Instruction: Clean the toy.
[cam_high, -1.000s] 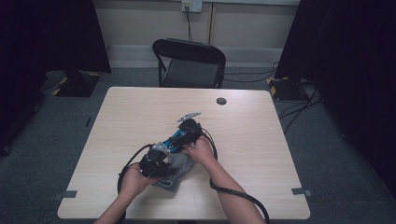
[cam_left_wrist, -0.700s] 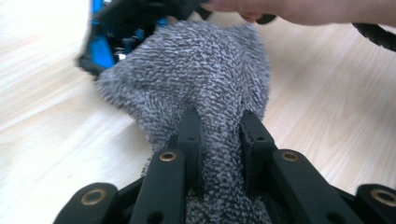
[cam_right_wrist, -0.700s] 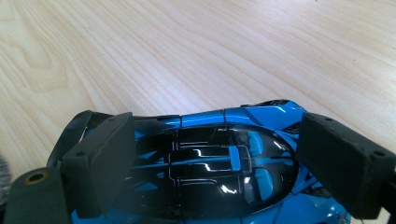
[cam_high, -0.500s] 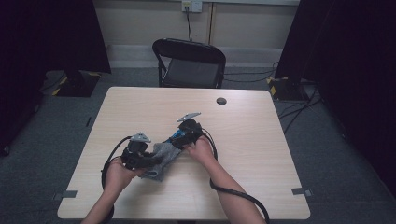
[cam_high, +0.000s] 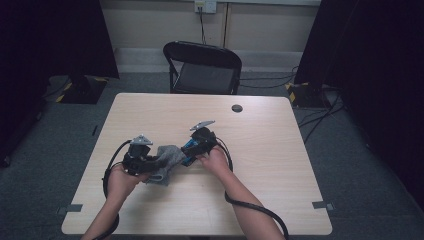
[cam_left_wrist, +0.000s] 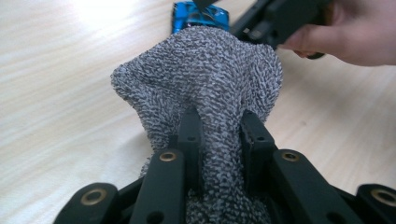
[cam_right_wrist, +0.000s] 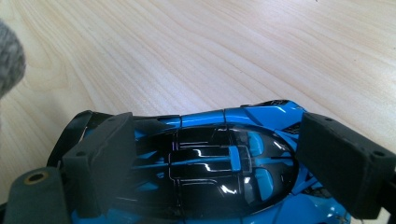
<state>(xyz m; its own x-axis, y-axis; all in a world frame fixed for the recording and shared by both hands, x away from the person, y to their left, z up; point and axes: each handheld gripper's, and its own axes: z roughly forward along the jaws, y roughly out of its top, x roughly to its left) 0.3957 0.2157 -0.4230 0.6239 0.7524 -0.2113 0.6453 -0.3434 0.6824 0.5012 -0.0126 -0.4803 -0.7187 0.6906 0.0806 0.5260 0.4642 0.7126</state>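
The left gripper (cam_left_wrist: 217, 135) pinches a grey cloth (cam_left_wrist: 205, 79); the right gripper (cam_right_wrist: 219, 158) clamps, seemingly, a blue toy car (cam_right_wrist: 210, 158).

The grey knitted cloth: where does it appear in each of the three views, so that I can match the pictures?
High view: the grey knitted cloth lies left of centre on the table, between the left gripper and the right gripper.
Left gripper view: centre, bunched between the two black jaws.
Right gripper view: a small grey patch at the left edge.
Shared landmark: the blue toy car, beside the cloth.
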